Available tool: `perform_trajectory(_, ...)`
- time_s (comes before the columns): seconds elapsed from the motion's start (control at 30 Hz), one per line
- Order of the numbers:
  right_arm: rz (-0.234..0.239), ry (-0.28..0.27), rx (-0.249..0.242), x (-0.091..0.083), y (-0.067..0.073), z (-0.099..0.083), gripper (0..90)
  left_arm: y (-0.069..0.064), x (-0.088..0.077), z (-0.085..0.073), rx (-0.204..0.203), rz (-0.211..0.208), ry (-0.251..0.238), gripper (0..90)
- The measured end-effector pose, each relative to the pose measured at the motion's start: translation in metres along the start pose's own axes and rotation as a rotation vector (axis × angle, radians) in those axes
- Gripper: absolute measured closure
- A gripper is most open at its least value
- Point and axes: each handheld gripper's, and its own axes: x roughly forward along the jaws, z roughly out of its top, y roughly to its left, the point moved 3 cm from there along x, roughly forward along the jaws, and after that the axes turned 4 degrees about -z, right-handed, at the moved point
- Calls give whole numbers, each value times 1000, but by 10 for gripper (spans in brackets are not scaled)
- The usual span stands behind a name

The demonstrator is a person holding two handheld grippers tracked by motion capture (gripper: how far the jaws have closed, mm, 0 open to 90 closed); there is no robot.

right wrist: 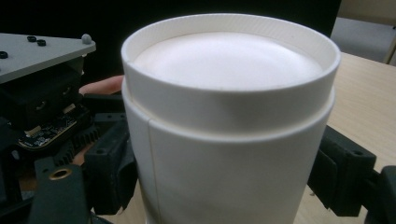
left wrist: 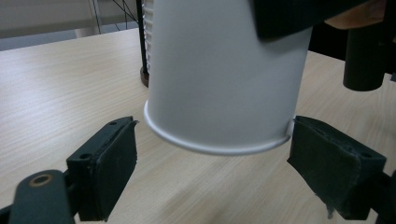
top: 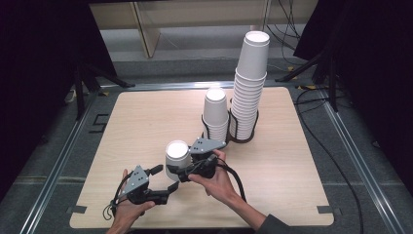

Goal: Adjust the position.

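An upside-down white paper cup is held just above the wooden table, near its front middle. My right gripper is shut on the cup; in the right gripper view its pads press both sides of the cup. My left gripper sits at the front left of the cup and is open. In the left gripper view its jaws straddle the cup's lower rim, and the left pad stands apart from it. The left gripper's body also shows in the right gripper view.
Two stacks of upside-down white cups stand in black wire holders behind the held cup: a short stack and a tall stack to its right. A cable trails from the right gripper across the table's front. Metal rails edge the table.
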Motion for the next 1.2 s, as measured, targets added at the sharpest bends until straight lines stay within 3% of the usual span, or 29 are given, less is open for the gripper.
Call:
perform_trajectory(0.17, 10, -8, 0, 1, 3, 0, 211, -2, 2, 0, 10, 0, 6, 139)
perform_trajectory(0.37, 30, -13, 2, 2, 6, 1, 211, -4, 8, 0, 17, 3, -19, 64)
perform_trajectory(0.47, 38, -20, 3, 3, 9, 1, 211, -5, 9, 1, 19, 19, 0, 32)
perform_trajectory(0.5, 42, -19, -3, 3, 10, 1, 211, -6, 12, 1, 21, 16, -20, 23)
perform_trajectory(0.6, 55, -18, 3, 5, 14, 0, 212, -7, 14, 0, 26, 28, -2, 7)
perform_trajectory(0.83, 89, -30, 24, 7, 17, -1, 211, -7, 16, -1, 13, 12, -6, 10)
perform_trajectory(1.03, 87, -8, 15, 7, 19, -3, 206, -8, 13, -1, 13, 17, 15, 30)
perform_trajectory(1.2, 91, -6, 29, 6, 17, -2, 182, -8, 11, 0, 35, 15, 25, 82)
